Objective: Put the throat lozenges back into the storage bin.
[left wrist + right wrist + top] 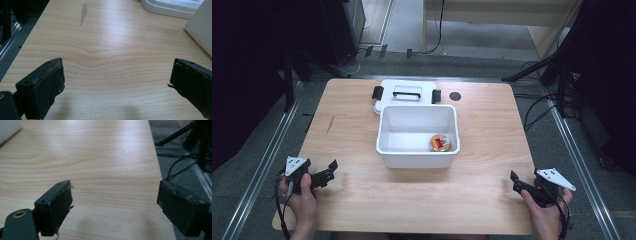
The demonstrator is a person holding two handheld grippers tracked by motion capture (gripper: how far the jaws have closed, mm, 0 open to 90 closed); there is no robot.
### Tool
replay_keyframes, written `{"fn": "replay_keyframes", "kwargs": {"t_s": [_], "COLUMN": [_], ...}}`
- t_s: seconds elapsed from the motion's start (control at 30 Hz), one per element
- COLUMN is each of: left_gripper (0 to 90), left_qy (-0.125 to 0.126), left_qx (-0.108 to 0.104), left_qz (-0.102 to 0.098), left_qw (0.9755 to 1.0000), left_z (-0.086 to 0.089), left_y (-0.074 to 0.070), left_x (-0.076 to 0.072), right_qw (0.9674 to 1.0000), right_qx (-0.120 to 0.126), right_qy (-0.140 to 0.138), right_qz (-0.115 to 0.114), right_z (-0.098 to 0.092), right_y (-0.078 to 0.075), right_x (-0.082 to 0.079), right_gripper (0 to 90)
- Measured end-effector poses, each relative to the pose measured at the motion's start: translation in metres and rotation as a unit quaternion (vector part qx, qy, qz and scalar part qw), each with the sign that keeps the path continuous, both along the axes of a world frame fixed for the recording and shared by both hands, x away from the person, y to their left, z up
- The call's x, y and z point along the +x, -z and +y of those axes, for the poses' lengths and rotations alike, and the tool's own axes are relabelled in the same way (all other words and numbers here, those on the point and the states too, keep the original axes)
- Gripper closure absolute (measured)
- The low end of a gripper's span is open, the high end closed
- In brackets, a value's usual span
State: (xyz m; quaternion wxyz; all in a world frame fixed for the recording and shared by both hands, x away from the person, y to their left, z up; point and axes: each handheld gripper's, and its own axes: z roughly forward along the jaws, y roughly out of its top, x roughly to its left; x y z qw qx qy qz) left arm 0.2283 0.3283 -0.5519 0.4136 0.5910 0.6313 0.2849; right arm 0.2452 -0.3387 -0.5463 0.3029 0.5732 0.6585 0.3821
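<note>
A white open bin stands in the middle of the wooden table. Inside it, at the front right corner, lies a small round yellow tub with a red label. The bin's white lid with black clasps lies flat just behind it. My left gripper rests near the table's front left corner, held in a hand, open with bare wood between its jaws. My right gripper sits at the front right corner, open over bare wood, close to the table's right edge.
A small dark round spot marks the table right of the lid. A grey smear lies on the wood left of the bin. Cables and stand legs lie on the floor beyond the table's right edge.
</note>
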Motion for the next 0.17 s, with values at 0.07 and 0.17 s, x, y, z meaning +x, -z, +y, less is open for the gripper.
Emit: {"fn": "replay_keyframes", "kwargs": {"t_s": [0.07,0.17], "left_gripper": [0.0,0.0], "left_qy": [0.000,-0.001], "left_qx": [0.000,0.000], "left_qz": [0.000,0.001], "left_qw": [1.0000,1.0000], "left_z": [0.0000,0.0000], "left_y": [0.0000,0.0000], "left_x": [0.0000,0.0001], "right_qw": [1.0000,0.9999], "right_qx": [-0.006,-0.007], "right_qy": [0.004,0.008], "right_qz": [-0.001,-0.005], "right_z": [0.0016,0.0008], "right_y": [0.0001,0.0000], "right_x": [-0.0001,-0.0005], "right_gripper": [13.1,13.2]}}
